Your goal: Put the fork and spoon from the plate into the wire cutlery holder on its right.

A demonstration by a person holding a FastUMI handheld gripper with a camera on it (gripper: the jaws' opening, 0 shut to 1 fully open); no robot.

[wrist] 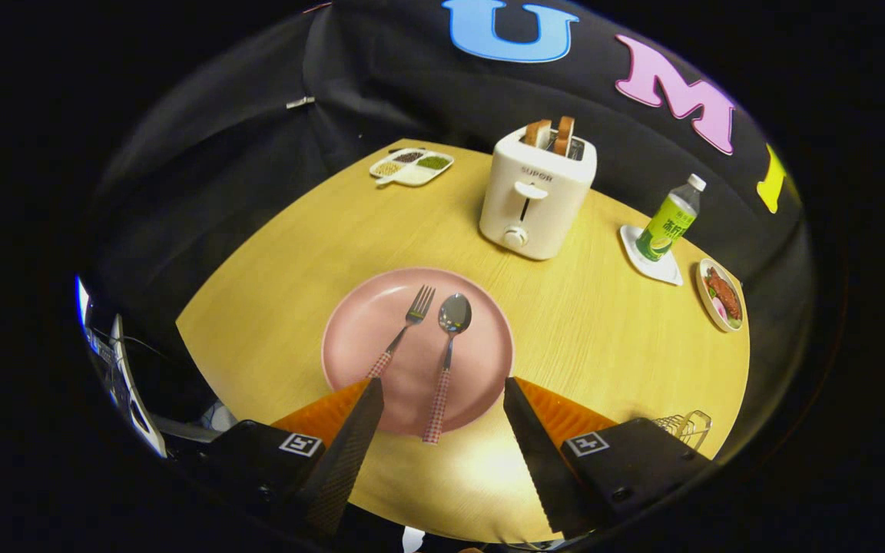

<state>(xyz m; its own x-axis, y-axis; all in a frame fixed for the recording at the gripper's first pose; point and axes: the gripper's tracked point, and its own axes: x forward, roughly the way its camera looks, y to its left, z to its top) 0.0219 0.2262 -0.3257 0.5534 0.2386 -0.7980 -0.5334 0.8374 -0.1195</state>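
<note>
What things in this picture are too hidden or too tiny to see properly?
- Wire cutlery holder: mostly hidden behind the gripper's body; just the top wires peek out.
- Fork: the handle's end slips behind one finger of the open gripper.
- Small dish beside the bottle: its food is too small to name.
- Divided tray behind the toaster: fillings too tiny to identify.

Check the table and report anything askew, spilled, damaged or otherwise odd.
Nothing stands out. The fork and spoon lie side by side on the pink plate, just ahead of the open gripper. The toaster and bottle stand upright, and no spill shows on the table.
</note>
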